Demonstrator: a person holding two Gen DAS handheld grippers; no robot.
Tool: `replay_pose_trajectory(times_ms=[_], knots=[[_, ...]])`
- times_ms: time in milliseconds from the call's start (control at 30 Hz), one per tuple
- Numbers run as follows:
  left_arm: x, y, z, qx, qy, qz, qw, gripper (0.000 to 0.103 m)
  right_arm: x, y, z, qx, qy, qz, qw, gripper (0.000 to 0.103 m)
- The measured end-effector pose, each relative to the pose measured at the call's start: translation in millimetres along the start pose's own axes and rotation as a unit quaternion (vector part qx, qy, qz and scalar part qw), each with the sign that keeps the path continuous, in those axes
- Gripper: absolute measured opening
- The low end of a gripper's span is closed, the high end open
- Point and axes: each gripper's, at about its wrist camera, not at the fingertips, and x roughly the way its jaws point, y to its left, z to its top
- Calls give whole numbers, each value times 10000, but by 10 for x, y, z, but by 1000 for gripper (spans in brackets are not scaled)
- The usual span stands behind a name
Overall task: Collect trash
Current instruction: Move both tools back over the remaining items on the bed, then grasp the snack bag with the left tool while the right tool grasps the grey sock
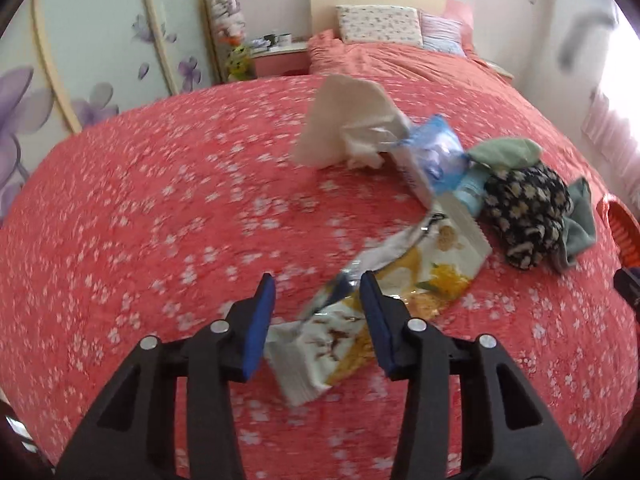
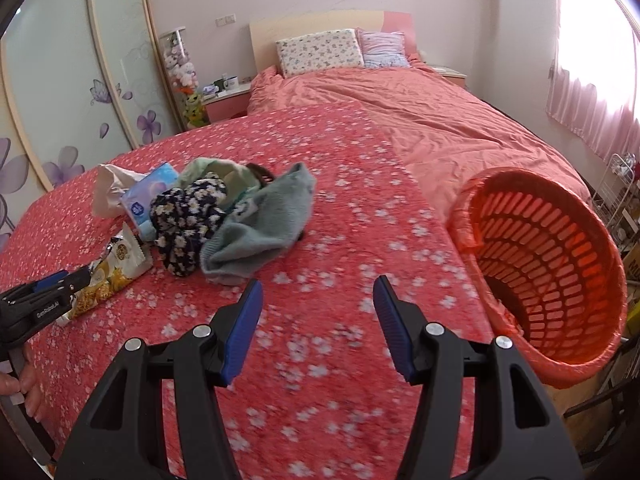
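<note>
I'm in a home bedroom: a wide bed under a coral floral-print bedspread [image 2: 320,184], two patterned pillows [image 2: 320,52] at the pale wooden headboard [image 2: 312,24]

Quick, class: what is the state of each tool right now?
Left tool: open, jaws either side of the yellow snack wrapper, not closed on it.
Right tool: open, holding nothing, above the red floral bedspread.

Left black claw with blue pads [image 1: 318,300] reaches low and forward, jaws spread wide. Right black blue-padded claw [image 2: 318,304] hovers level alongside, jaws gaping, gripping nothing.
</note>
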Motion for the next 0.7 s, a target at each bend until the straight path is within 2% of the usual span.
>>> replay_pose_trajectory(times_ms=[100, 267, 333, 400, 467, 700], knots=[[-34, 47, -1, 0, -77, -212, 9997, 56, 72, 75, 92, 76, -19, 89, 9999, 58], [-38, 40, -1, 61, -96, -379, 9992, 57, 260, 124, 262, 502, 137, 285, 9982, 57], [-23, 26, -9, 76, -76, -432, 9990, 58, 366, 162, 293, 569, 286, 298, 9975, 48], [-19, 6, -16, 86, -66, -478, 9988, 60, 437, 181, 276, 572, 444, 357, 9967, 21], [-33, -14, -52, 112, -52, -555, 9984, 61, 381, 166, 234, 574, 384, 395, 9968, 9], [-76, -151, -220, 389, 52, -819, 9959, 63, 96, -65, 126, 642, 125, 246, 9976, 8]])
